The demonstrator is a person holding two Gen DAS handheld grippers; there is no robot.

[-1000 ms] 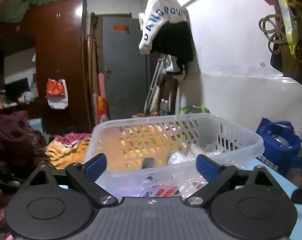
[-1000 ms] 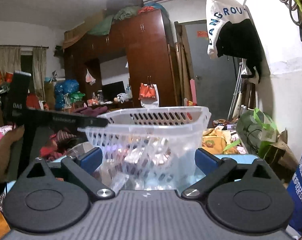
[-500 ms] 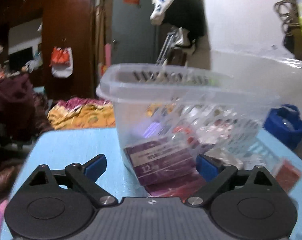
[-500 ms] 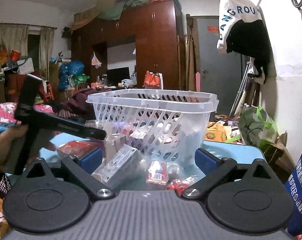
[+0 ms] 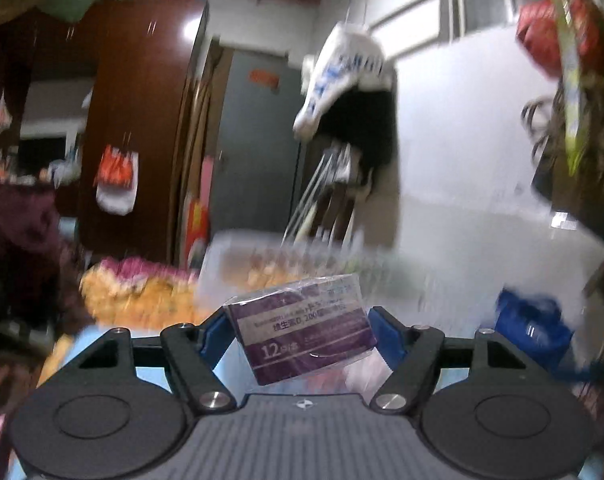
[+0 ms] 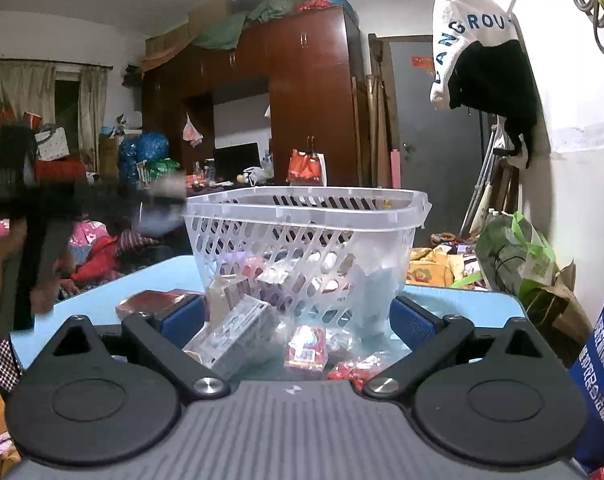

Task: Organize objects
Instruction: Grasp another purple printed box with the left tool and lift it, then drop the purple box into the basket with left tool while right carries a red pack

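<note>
My left gripper (image 5: 298,330) has a purple box (image 5: 305,320) with white print between its blue pads, lifted off the blue table; its jaws are closing on the box. Behind it the clear plastic basket (image 5: 262,264) is a blur. In the right wrist view the basket (image 6: 302,240) stands on the table (image 6: 461,304) with several packets inside. My right gripper (image 6: 298,316) is open just in front of it, over a clear-wrapped box (image 6: 238,328) and a red packet (image 6: 305,348). The left gripper (image 6: 102,196) shows there as a dark blur at the left.
A flat red pack (image 6: 154,302) and red wrappers (image 6: 353,368) lie near the basket. A blue bag (image 6: 597,380) and a green bag (image 6: 517,256) stand to the right by the white wall. Clothes are piled left of the table.
The left gripper has narrowed around the purple box that lay by the basket and raised it. The right gripper has barely moved and stays open.
</note>
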